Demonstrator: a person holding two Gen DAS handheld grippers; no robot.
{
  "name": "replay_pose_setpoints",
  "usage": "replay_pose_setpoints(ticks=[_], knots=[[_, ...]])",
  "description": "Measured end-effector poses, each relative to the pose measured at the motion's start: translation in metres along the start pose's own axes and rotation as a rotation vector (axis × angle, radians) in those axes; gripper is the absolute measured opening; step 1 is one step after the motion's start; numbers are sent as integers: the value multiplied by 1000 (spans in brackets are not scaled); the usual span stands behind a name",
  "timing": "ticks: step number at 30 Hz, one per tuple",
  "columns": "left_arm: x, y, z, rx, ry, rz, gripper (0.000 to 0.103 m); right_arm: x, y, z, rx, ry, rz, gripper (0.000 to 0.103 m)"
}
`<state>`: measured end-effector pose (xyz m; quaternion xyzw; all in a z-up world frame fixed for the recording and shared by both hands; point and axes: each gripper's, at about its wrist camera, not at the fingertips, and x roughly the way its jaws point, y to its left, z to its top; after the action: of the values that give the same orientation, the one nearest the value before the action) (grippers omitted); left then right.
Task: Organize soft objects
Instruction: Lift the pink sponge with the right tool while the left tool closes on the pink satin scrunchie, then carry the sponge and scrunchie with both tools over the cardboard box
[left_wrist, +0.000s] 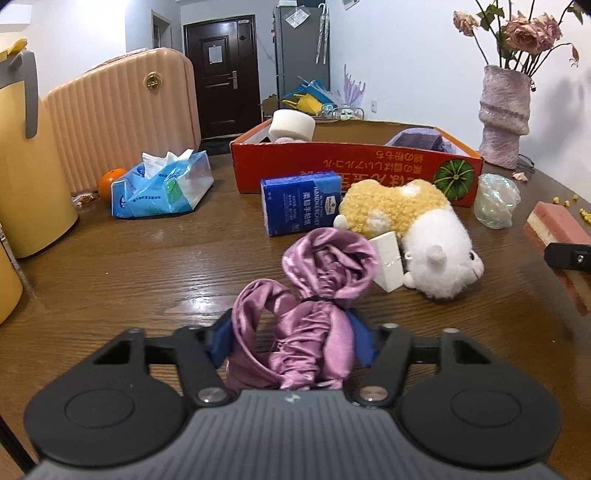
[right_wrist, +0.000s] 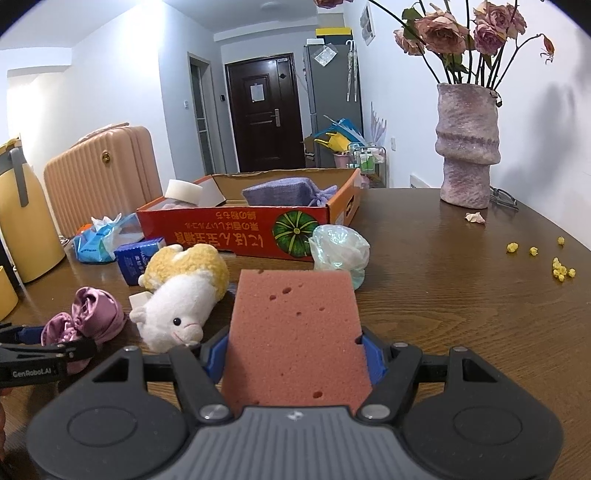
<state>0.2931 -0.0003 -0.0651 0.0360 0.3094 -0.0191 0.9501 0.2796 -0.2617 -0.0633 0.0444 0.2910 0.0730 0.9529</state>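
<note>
A purple satin cloth (left_wrist: 317, 295), tied in the middle, lies on the wooden table, and my left gripper (left_wrist: 291, 332) is shut on its near end, the blue pads (left_wrist: 221, 339) pressing both sides. My right gripper (right_wrist: 295, 354) is shut on a pink sponge (right_wrist: 295, 332), held above the table at the right. A yellow and white plush hamster (left_wrist: 417, 229) lies on its side just beyond the cloth, against a small white block (left_wrist: 388, 262). The open red cardboard box (left_wrist: 354, 173) stands behind, holding a white foam roll (left_wrist: 291, 125) and a purple pouch (right_wrist: 284, 192).
A blue handkerchief pack (left_wrist: 299, 203) and a shiny plastic wad (left_wrist: 496, 201) lie before the box. A blue tissue bag (left_wrist: 162, 184), an orange (left_wrist: 110, 181), a yellow jug (left_wrist: 26, 166) and a suitcase (left_wrist: 122, 114) are left. A vase (right_wrist: 467, 147) stands far right, yellow crumbs (right_wrist: 561, 273) nearby.
</note>
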Motion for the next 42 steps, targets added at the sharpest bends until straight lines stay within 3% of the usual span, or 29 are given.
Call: replay_pose_setpoints(ticks=[6,15,42], knots=[[-6,0,-1,-2,-20,-10,44,-2,0,0,1,-6,1,69],[-13,3,-1,-20,-50,-2,36,-3,-1,0,5,-13,1,69],[-42,7,2,-82,-162,33,33,-12,5,-2,-7,-94,15,68]])
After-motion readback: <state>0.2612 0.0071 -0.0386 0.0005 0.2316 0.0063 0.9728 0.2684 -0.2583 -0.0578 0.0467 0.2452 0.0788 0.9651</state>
